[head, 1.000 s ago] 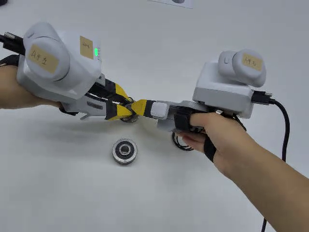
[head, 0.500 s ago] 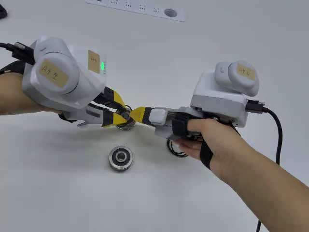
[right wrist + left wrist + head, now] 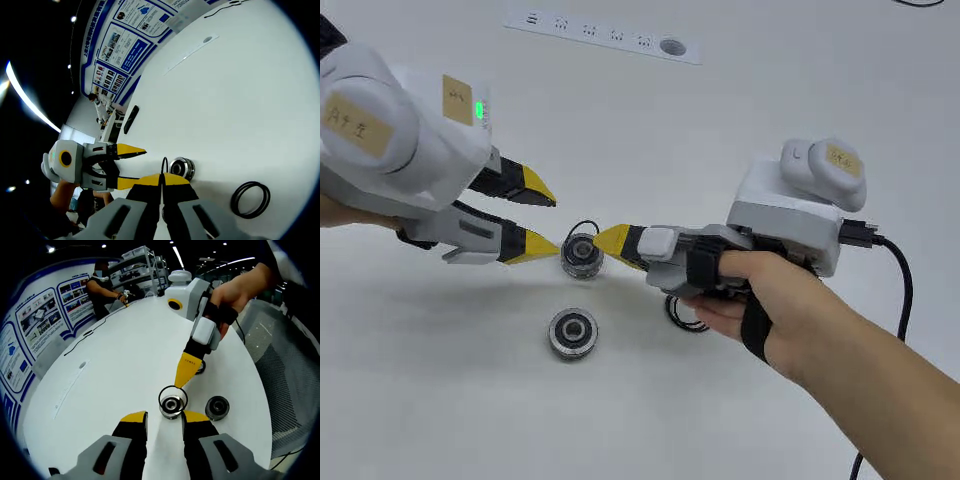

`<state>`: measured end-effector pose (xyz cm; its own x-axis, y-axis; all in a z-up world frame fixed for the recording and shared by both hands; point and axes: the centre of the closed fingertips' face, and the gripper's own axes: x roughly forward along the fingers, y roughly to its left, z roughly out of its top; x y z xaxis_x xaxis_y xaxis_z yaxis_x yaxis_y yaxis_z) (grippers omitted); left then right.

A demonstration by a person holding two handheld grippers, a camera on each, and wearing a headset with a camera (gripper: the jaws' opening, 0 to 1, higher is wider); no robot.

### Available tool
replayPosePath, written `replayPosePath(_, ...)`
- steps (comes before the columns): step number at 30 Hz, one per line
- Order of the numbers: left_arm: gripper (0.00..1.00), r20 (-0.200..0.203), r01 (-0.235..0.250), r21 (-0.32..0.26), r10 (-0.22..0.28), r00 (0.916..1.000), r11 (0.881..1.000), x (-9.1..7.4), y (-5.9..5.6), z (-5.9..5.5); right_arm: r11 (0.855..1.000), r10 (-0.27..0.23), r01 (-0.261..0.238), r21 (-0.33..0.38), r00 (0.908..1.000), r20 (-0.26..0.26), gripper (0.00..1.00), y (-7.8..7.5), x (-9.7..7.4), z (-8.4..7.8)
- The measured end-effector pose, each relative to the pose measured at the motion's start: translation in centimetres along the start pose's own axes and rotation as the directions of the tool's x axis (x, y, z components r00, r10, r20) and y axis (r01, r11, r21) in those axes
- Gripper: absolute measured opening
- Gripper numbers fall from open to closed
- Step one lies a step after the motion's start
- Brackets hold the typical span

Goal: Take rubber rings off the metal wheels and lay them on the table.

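Note:
A metal wheel point(image 3: 582, 256) point(image 3: 171, 407) point(image 3: 181, 167) lies on the white table between the two grippers. Its thin black rubber ring point(image 3: 582, 226) point(image 3: 172, 396) stands lifted partly off it. My right gripper point(image 3: 606, 240) point(image 3: 161, 178) point(image 3: 184, 379) is shut on that ring's edge. To the wheel's left, my left gripper point(image 3: 542, 216) point(image 3: 165, 416) point(image 3: 134, 165) is open, holding nothing. A second wheel point(image 3: 573, 332) point(image 3: 217, 407), its black rubber still on, lies nearer me. Loose rubber rings point(image 3: 682, 310) point(image 3: 250, 199) lie on the table under the right hand.
A white power strip point(image 3: 610, 35) lies at the table's far edge. The right gripper's black cable point(image 3: 905, 290) trails off to the right. People stand by shelves in the background point(image 3: 102, 285).
My left gripper has opened, let go of the wheel and drawn back to the left. The wheel now rests on the table, and the right gripper still pinches the ring.

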<state>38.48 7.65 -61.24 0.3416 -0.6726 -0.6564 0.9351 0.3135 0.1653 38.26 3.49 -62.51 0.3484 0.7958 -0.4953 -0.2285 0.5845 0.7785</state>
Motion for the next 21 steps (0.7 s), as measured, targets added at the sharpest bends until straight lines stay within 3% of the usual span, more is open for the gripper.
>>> replayPosePath(6, 0.34, 0.017, -0.022, -0.011, 0.022, 0.9996, 1.0, -1.0, -0.1, 0.2, 1.0, -0.006, 0.006, 0.026, 0.9999, 0.016, 0.02, -0.5, -1.5, -0.2)
replayPosePath(10, 0.41, 0.051, -0.018, -0.033, 0.02, 0.9985, 0.999, -1.6, -0.4, 0.7, 0.999, -0.026, 0.025, 0.04, 0.9994, 0.025, 0.02, -1.6, -2.8, -0.5)
replayPosePath(15, 0.46, 0.071, -0.03, -0.049, 0.034, 0.9969, 0.998, -2.4, -0.4, 0.7, 0.993, -0.071, 0.067, 0.093, 0.9967, 0.04, 0.02, -4.0, -5.1, -1.3)
replayPosePath(18, 0.5, 0.109, -0.016, -0.071, 0.024, 0.9938, 0.997, -2.7, -0.8, 1.1, 0.986, -0.124, 0.119, 0.12, 0.9913, 0.042, 0.02, -5.9, -6.5, -1.9)
replayPosePath(21, 0.52, 0.118, -0.023, -0.072, 0.031, 0.9926, 0.997, -2.8, -1.2, 1.3, 0.977, -0.162, 0.152, 0.149, 0.9854, 0.054, 0.02, -7.7, -7.7, -2.4)
